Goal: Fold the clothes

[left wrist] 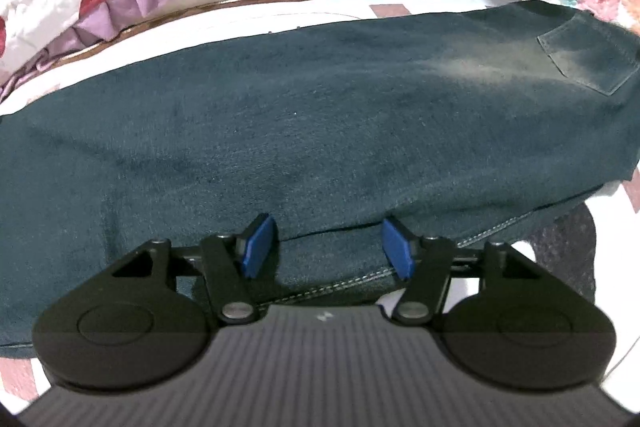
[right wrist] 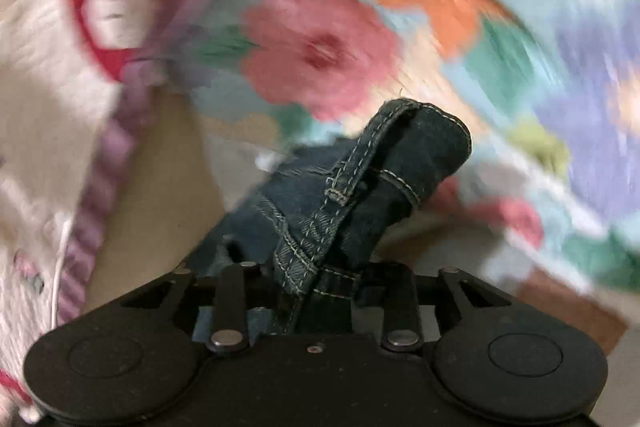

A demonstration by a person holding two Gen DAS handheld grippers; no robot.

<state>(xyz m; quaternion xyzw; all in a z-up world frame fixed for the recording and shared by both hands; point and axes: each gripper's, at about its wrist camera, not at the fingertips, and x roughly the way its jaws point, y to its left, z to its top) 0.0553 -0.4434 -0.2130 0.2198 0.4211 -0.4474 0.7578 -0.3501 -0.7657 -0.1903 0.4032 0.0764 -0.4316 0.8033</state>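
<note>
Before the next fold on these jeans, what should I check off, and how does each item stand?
1. Right tongs gripping the jeans at the waistband with belt loop: ok, denim bunches up from between them, though the pads are hidden.
2. Left tongs free to take hold: ok, blue pads stand apart over the denim, nothing between them.
3. Jeans lying flat for folding: ok in the left wrist view, dark denim spread smooth, back pocket facing up.
4. Right side steady: not ok, floral bedding behind is heavily motion-blurred.
5. Hem ends aligned: cannot tell, outside both views.
</note>
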